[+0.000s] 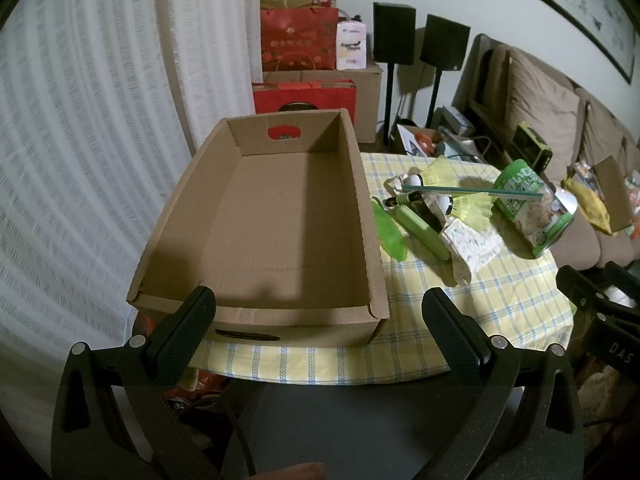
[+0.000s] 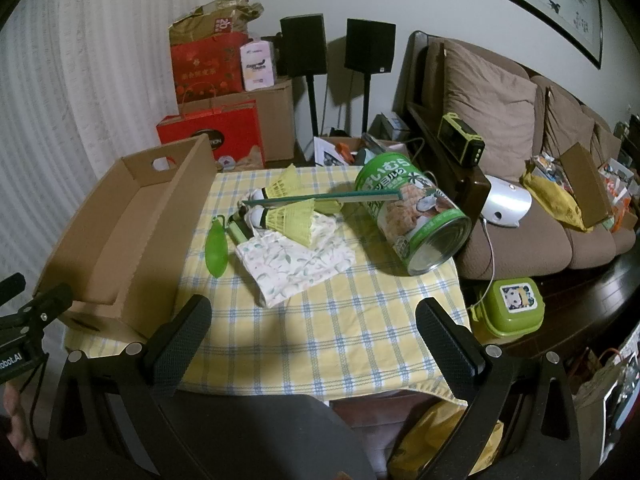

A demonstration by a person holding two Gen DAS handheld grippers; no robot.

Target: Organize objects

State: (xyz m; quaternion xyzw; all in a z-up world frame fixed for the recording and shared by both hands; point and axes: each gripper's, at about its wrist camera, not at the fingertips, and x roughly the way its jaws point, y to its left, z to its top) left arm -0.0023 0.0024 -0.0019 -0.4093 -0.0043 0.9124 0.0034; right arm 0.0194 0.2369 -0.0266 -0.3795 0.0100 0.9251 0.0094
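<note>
A: So nothing is packed yet? The cardboard box (image 1: pixel 280 216) looks bare inside.

B: Seems so. Just right of the box lie two shuttlecocks (image 2: pixel 290 216), a thin green stick (image 2: pixel 320 199), a floral pouch (image 2: pixel 294 260), a green plastic piece (image 2: pixel 216 246), and further right a tipped can (image 2: pixel 414 220).

A: And the grippers?

B: The left gripper (image 1: pixel 318 320) hangs before the box, the right gripper (image 2: pixel 314 328) before the checked tablecloth (image 2: pixel 340 340); both gape wide, holding nothing. Probably the right reaches for the pouch first.
</note>
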